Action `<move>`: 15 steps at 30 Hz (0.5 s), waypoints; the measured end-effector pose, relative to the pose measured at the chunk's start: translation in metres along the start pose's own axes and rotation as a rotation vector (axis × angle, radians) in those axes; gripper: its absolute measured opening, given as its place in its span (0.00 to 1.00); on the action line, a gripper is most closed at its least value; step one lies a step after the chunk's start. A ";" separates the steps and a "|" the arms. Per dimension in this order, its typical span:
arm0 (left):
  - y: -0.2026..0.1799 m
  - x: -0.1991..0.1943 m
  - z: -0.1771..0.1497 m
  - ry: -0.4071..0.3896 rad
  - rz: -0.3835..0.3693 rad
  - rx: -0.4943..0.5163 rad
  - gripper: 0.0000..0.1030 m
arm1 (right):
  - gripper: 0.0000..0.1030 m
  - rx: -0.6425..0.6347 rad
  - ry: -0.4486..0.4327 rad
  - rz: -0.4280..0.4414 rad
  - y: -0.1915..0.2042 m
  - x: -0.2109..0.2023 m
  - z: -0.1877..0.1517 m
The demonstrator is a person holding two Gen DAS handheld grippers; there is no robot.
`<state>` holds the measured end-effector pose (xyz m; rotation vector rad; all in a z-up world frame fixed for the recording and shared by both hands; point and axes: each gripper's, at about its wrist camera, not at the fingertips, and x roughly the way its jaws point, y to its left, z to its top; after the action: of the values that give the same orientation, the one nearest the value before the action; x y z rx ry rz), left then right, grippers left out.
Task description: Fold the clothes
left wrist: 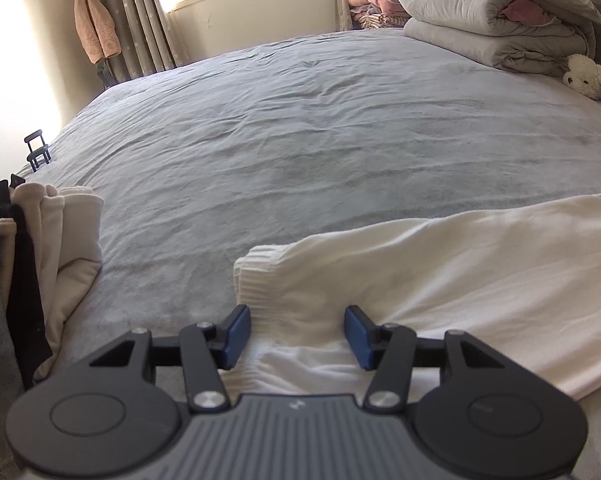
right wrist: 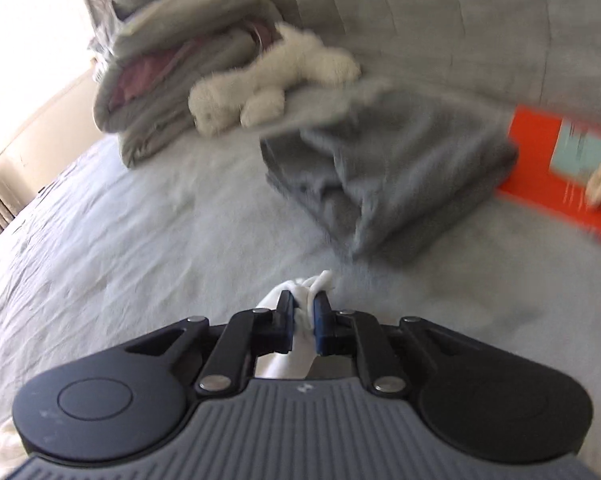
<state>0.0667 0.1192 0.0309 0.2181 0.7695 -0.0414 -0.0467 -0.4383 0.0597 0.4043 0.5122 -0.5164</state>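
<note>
A white knit garment (left wrist: 440,264) with a ribbed cuff lies across the near right of the grey bed (left wrist: 300,120). My left gripper (left wrist: 298,328) stands open low over it. Its blue pads (left wrist: 236,334) straddle a strip of the white fabric just behind the cuff, without clamping it. In the right wrist view, my right gripper (right wrist: 305,308) is shut on a bunched corner of the white garment (right wrist: 314,282), which pokes out past the pads. The rest of the cloth trails under the gripper body, a little above the sheet.
A cream and black pile of clothes (left wrist: 60,232) sits at the bed's near left edge, with a small black stand (left wrist: 38,152) behind it. Folded grey duvets (left wrist: 492,24) and a white plush toy (left wrist: 592,78) lie at the far right. A grey folded blanket (right wrist: 392,168) and an orange book (right wrist: 552,168) lie ahead of my right gripper.
</note>
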 end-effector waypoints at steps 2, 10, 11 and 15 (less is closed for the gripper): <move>0.001 -0.001 0.000 0.005 0.000 -0.002 0.52 | 0.10 -0.079 -0.038 -0.002 0.009 -0.008 -0.003; 0.002 -0.001 -0.001 0.018 0.010 0.002 0.52 | 0.18 -0.106 0.120 -0.099 0.004 0.020 -0.009; 0.002 -0.001 -0.001 0.019 0.011 0.001 0.52 | 0.18 -0.098 0.097 -0.102 0.003 0.016 -0.009; 0.003 -0.002 -0.001 0.023 0.013 -0.004 0.52 | 0.34 -0.063 0.038 -0.134 -0.001 0.010 -0.005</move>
<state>0.0651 0.1222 0.0318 0.2203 0.7906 -0.0257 -0.0420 -0.4406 0.0502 0.3213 0.5936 -0.6212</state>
